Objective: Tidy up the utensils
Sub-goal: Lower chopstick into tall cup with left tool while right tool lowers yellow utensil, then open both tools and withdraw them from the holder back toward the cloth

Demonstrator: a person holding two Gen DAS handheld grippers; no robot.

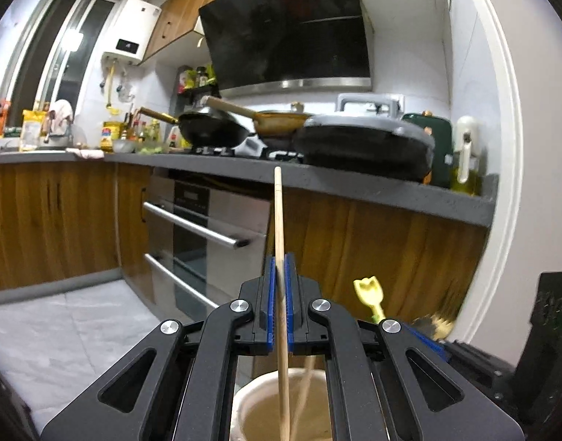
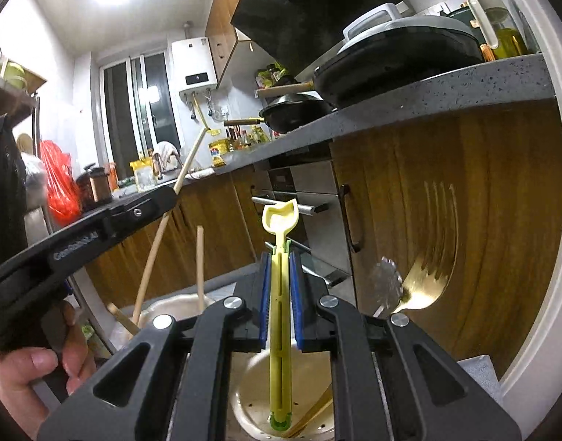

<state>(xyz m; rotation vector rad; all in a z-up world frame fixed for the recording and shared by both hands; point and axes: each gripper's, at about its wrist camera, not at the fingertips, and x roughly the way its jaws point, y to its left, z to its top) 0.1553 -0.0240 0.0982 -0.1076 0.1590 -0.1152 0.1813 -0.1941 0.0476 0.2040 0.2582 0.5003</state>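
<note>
My left gripper [image 1: 280,268] is shut on a pale wooden chopstick [image 1: 278,213] that stands almost upright. Its lower end reaches into a white utensil holder [image 1: 244,393] right below the fingers, beside a second chopstick [image 1: 303,386]. My right gripper [image 2: 280,261] is shut on a yellow-green plastic utensil [image 2: 281,217] with an eared top, whose foot sits inside the perforated holder [image 2: 249,382]. In the right wrist view the left gripper [image 2: 169,196] shows at the left with its chopstick [image 2: 187,169]. A gold fork [image 2: 426,286] and a silver utensil [image 2: 385,275] stand to the right.
A grey countertop [image 1: 354,183] runs ahead at about gripper height, carrying a wok [image 1: 211,128], a lidded pan [image 1: 365,147] and bottles. Below are wooden cabinets [image 1: 391,257] and a steel oven [image 1: 207,228] with bar handles. A white door frame [image 1: 508,183] stands at the right. A hand [image 2: 27,367] grips the left tool.
</note>
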